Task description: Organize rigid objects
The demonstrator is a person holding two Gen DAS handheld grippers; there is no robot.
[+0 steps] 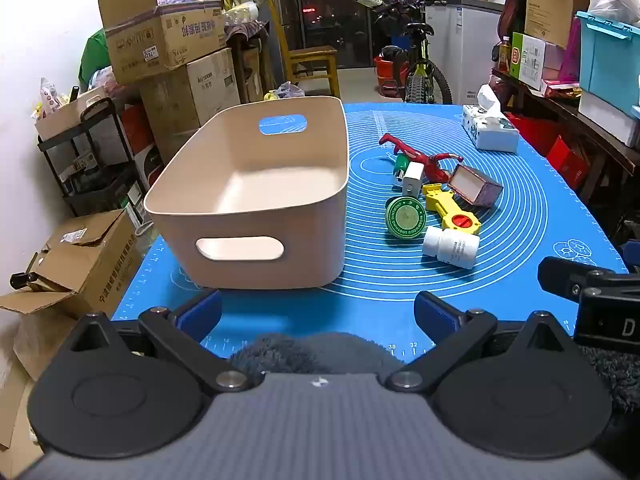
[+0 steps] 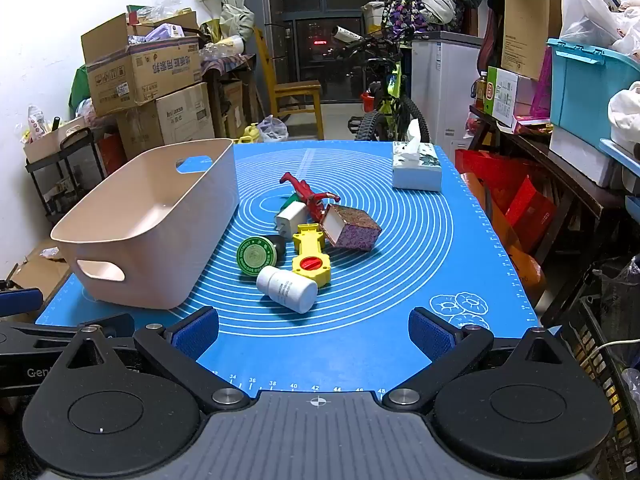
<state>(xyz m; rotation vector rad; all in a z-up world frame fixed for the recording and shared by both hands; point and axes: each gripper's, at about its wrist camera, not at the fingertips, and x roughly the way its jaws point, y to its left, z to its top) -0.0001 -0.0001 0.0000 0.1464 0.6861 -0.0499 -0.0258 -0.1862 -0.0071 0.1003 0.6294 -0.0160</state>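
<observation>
An empty beige bin [image 1: 248,184] [image 2: 152,224] with cut-out handles stands on the left of the blue mat [image 1: 500,240] [image 2: 400,264]. Right of it lies a cluster: a white bottle [image 1: 451,247] [image 2: 287,289] on its side, a green round tin [image 1: 405,218] [image 2: 257,257], a yellow tool [image 1: 452,211] [image 2: 311,257], a purple patterned box [image 1: 475,185] [image 2: 352,227], a white charger [image 1: 412,178] [image 2: 291,216] and a red tool [image 1: 420,157] [image 2: 310,194]. My left gripper [image 1: 318,314] and right gripper [image 2: 314,334] hover open over the near edge, nothing between the fingers.
A tissue box [image 1: 490,128] [image 2: 417,170] sits at the mat's far right. Stacked cardboard boxes [image 1: 168,44] and a black cart [image 1: 92,152] stand left of the table. A bicycle [image 2: 386,100] and chair [image 2: 296,92] are behind; shelves with bins [image 2: 580,92] line the right.
</observation>
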